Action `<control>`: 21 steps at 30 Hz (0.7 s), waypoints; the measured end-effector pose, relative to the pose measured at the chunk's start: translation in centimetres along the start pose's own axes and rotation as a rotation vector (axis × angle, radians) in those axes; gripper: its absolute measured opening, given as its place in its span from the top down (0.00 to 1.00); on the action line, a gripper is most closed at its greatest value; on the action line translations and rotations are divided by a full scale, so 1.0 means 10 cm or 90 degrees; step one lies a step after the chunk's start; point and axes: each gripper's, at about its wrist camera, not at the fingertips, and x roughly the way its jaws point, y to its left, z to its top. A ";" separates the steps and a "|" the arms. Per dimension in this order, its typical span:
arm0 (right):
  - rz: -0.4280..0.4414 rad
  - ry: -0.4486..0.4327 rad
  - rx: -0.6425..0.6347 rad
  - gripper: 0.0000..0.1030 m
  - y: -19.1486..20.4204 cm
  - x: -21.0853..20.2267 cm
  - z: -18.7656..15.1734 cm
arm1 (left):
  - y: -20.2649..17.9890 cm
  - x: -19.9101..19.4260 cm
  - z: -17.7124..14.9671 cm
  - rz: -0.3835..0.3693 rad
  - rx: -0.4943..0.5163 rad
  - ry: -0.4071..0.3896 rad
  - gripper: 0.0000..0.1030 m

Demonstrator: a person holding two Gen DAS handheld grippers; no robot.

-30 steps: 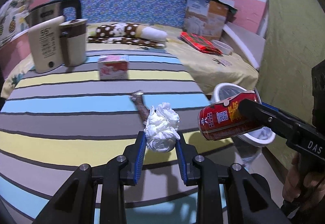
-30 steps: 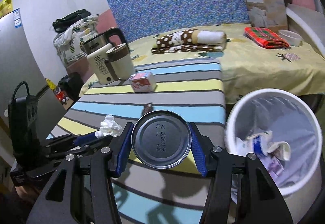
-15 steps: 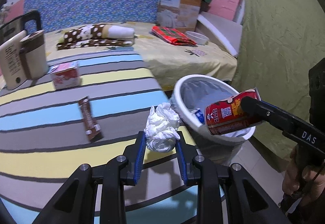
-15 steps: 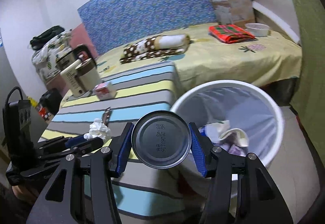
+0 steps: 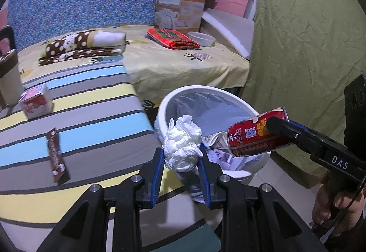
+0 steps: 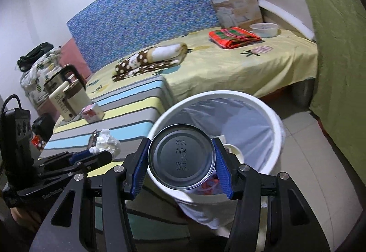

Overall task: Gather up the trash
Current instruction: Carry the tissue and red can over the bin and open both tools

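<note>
My left gripper (image 5: 181, 161) is shut on a crumpled white tissue (image 5: 181, 146) and holds it at the near-left rim of the white trash bin (image 5: 173, 98). My right gripper (image 6: 181, 158) is shut on a red drink can (image 6: 181, 157), whose silver bottom faces the camera, and holds it above the bin (image 6: 278, 124). In the left wrist view the can (image 5: 256, 135) hangs over the bin's right side. The bin has a clear liner and holds paper trash. A brown snack wrapper (image 5: 55, 158) lies on the striped table (image 5: 91, 114).
A small pink-and-white carton (image 5: 35, 104) and a cream kettle (image 6: 66, 96) stand on the table. Behind are a bed with yellow sheet (image 5: 183, 62), folded blankets, a bowl and a cardboard box. A green curtain (image 5: 308, 46) hangs right of the bin.
Both grippers have moved right, from over the table to the bin. The tissue and the can stay gripped. The can now hangs over the bin's opening.
</note>
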 end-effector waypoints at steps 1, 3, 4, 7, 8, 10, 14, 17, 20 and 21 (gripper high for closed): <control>-0.003 0.000 0.002 0.47 -0.02 0.00 0.00 | -0.03 0.04 0.02 -0.003 0.003 0.001 0.71; -0.009 0.000 0.007 0.47 -0.08 -0.01 0.00 | -0.07 0.09 0.04 -0.010 0.008 0.003 0.71; -0.012 0.000 0.008 0.47 -0.09 0.00 0.00 | -0.08 0.12 0.06 -0.013 0.010 0.004 0.71; -0.023 0.001 0.016 0.47 -0.16 0.00 0.00 | -0.13 0.21 0.09 -0.021 0.016 0.007 0.71; -0.025 0.002 0.018 0.47 -0.19 0.01 0.00 | -0.14 0.24 0.10 -0.024 0.018 0.009 0.71; -0.030 0.004 0.022 0.47 -0.22 0.01 0.00 | -0.18 0.29 0.11 -0.028 0.021 0.013 0.71; -0.039 0.010 0.030 0.47 -0.30 0.03 -0.02 | -0.23 0.40 0.10 -0.035 0.026 0.022 0.71; -0.045 0.013 0.031 0.47 -0.33 0.06 -0.02 | -0.25 0.48 0.12 -0.038 0.028 0.027 0.71; -0.054 0.018 0.030 0.47 -0.35 0.08 -0.03 | -0.25 0.56 0.11 -0.038 0.028 0.029 0.71; -0.057 0.020 0.029 0.47 -0.36 0.09 -0.04 | -0.26 0.58 0.11 -0.039 0.029 0.029 0.71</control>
